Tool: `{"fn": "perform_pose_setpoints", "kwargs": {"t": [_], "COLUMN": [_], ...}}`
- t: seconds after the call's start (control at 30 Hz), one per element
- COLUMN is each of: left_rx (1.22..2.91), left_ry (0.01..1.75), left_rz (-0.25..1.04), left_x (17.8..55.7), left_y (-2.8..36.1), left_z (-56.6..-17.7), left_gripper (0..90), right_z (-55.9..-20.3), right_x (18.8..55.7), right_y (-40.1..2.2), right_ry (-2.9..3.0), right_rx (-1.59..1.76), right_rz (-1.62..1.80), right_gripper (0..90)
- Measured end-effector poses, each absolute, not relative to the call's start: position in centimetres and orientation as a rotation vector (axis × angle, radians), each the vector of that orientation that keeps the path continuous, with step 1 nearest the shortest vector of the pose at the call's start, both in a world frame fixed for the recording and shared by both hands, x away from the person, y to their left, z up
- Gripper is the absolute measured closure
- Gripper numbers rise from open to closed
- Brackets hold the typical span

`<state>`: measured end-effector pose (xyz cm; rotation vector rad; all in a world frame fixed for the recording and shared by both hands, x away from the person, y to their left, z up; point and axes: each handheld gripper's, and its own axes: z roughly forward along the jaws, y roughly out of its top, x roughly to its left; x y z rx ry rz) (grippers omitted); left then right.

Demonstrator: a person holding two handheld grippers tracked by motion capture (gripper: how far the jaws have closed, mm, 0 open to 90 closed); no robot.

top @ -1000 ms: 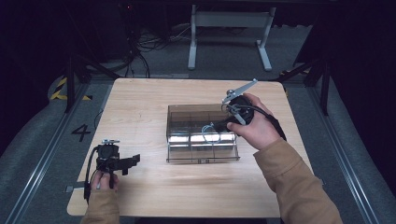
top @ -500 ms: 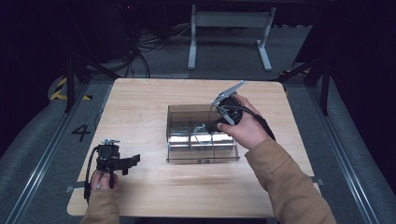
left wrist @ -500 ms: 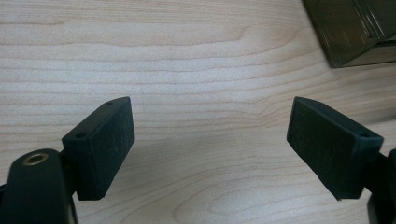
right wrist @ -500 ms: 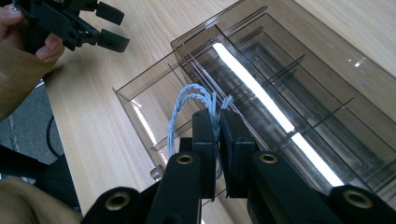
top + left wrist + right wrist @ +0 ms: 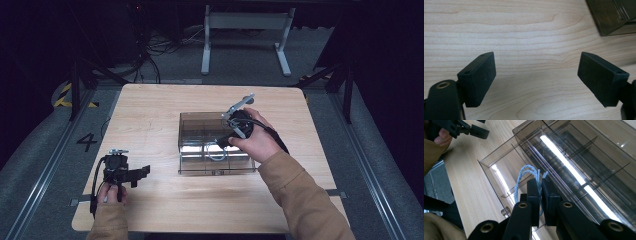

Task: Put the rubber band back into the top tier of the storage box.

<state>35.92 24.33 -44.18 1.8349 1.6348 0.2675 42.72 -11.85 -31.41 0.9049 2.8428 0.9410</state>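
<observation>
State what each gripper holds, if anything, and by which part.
The right gripper is shut on a light blue braided cord, pinched beside its loop, above the clear organiser box. The left gripper is open, holding nothing.

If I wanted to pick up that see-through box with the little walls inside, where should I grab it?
Probably the box's bare left wall, pinched from above. It is thin, upright and open-topped, so jaws can straddle it. The open left gripper lies on that side; the right gripper is shut on a blue cord.
</observation>
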Motion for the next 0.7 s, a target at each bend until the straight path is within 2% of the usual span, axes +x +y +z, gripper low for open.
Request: {"fn": "perform_pose_setpoints", "kwargs": {"t": [0.7], "left_rx": [1.836], "left_ry": [1.634], "left_rz": [0.267], "left_x": [35.9], "left_y": [24.3], "left_z": [-44.2], "left_gripper": [15.9], "right_z": [-33.5], "right_x": [42.8], "right_y": [-11.4], "right_ry": [2.898], "right_rx": [0.923], "right_rz": [0.874], "right_gripper": [86.1]}}
